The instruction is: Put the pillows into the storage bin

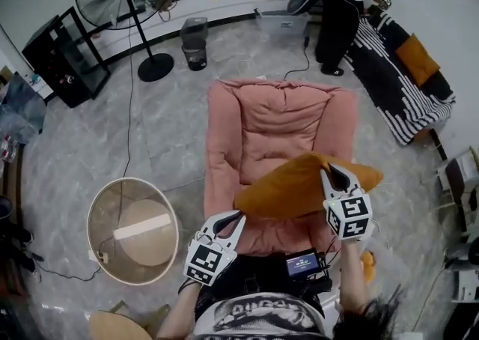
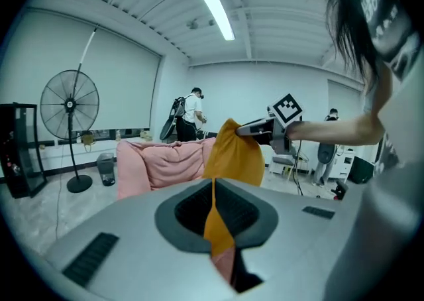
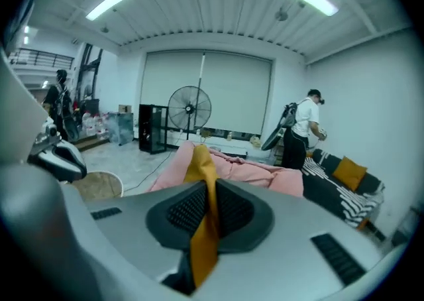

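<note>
1 orange pillow hangs above the pink chair, with the left tool and right tool each clamped on its fabric. The storage bin, on the floor to the left, shows no pillow inside, so 0 are stored. A 2nd orange pillow waits on the striped sofa.

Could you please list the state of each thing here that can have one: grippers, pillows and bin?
left gripper, shut on a corner of the orange pillow.
right gripper, shut on the orange pillow's other edge.
orange pillow, held up over the pink chair by both grippers.
storage bin, open top, no pillow inside.
second pillow, lying on the striped sofa.
</note>
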Demonstrator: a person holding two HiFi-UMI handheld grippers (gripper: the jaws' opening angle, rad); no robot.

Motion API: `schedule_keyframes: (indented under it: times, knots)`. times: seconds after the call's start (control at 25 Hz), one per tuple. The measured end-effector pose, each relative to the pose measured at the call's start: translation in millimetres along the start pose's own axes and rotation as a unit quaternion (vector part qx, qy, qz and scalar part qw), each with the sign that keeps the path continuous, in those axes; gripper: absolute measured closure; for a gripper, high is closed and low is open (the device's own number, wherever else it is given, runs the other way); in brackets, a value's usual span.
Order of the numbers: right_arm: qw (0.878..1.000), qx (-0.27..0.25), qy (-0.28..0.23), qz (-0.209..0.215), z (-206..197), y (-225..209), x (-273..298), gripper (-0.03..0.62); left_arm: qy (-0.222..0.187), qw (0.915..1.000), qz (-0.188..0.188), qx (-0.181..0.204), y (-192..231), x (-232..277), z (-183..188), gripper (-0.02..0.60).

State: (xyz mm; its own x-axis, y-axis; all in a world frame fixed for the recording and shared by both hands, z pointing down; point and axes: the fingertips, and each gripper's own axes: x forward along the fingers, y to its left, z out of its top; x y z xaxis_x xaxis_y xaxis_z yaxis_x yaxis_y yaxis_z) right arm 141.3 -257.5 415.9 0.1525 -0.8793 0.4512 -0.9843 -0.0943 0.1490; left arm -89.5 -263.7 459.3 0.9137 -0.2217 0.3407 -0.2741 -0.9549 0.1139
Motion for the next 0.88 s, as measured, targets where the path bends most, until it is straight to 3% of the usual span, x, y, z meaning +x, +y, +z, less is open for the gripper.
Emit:
schedule_keyframes:
  times: [0.2, 0.4, 0.64, 0.8, 0.88]
  knots:
    - [0.991, 0.106, -0.047, -0.066, -1, -51, -59, 0.568, -0.006, 0.9976, -0.063, 0.027, -24, 22, 10, 0.561]
    - [0.969, 0.170, -0.105, -0.148, 8, -102, -133, 0.575, -0.017, 0.9897, -0.137, 0.037, -59, 49, 26, 0.561]
    - [0.925, 0.232, -0.169, -0.251, 10, -165, -239, 0.579, -0.019, 0.9731, -0.222, 0.058, -116, 84, 42, 0.561]
    - [0.883, 0.276, -0.198, -0.325, -20, -201, -325, 0.580, -0.006, 0.9597, -0.273, 0.066, -161, 104, 41, 0.561]
    - [0.869, 0.275, -0.214, -0.352, -30, -212, -366, 0.580, -0.001, 0.9522, -0.298, 0.068, -185, 116, 38, 0.561]
